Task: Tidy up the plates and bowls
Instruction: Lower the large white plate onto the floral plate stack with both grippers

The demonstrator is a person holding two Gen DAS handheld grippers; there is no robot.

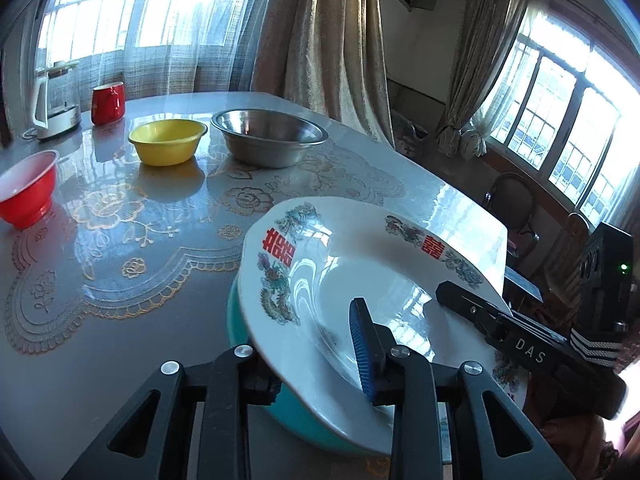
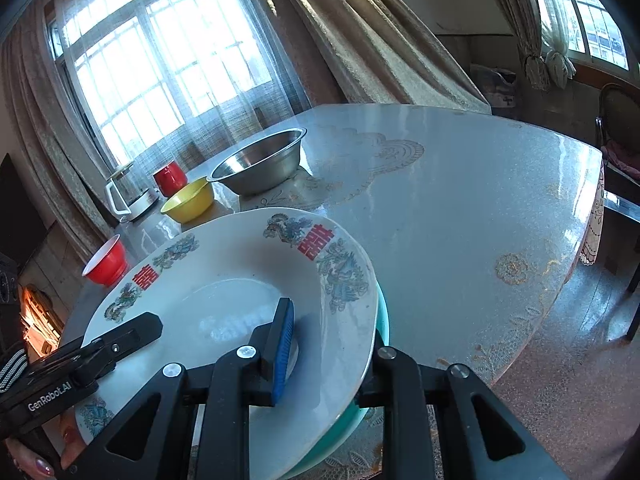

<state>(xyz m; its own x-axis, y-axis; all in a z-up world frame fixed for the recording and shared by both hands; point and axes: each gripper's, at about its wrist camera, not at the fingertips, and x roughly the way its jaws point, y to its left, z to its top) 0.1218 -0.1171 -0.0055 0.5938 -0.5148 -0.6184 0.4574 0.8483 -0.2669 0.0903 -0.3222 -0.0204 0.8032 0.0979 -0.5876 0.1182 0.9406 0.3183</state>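
Left wrist view: we see the left claw [image 1: 320, 354] clamped on the near rim of the white plate [image 1: 360, 264], its blue-padded finger [image 1: 362, 344] lying on the plate's upper face and the other finger under the rim. The plate carries red characters and dragon prints, sits tilted, and rests on a teal dish [image 1: 304, 416] of which only the near edge shows. The right claw [image 1: 460, 300] reaches in from the right, one black finger lying on the plate's right rim. Farther across the bench [image 1: 120, 280] stand a steel bowl [image 1: 270, 136], a yellow bowl [image 1: 167, 141] just left of it, a red bowl [image 1: 26, 188] at the far left, a red mug [image 1: 108, 102] and a glass kettle [image 1: 56, 100] near the window. Right wrist view: the right claw [image 2: 320, 354] grips the same white plate [image 2: 224, 280] at its near right rim, blue pad [image 2: 282, 350] on top, other finger below the edge; the teal dish [image 2: 382, 316] peeks out beneath on the right. The left claw [image 2: 132, 330] enters from the left with a finger on the plate's rim. Beyond lie the steel bowl [image 2: 260, 160], yellow bowl [image 2: 188, 200], red bowl [image 2: 106, 266], red mug [image 2: 170, 178] and kettle [image 2: 128, 192] on the bench [image 2: 460, 208].
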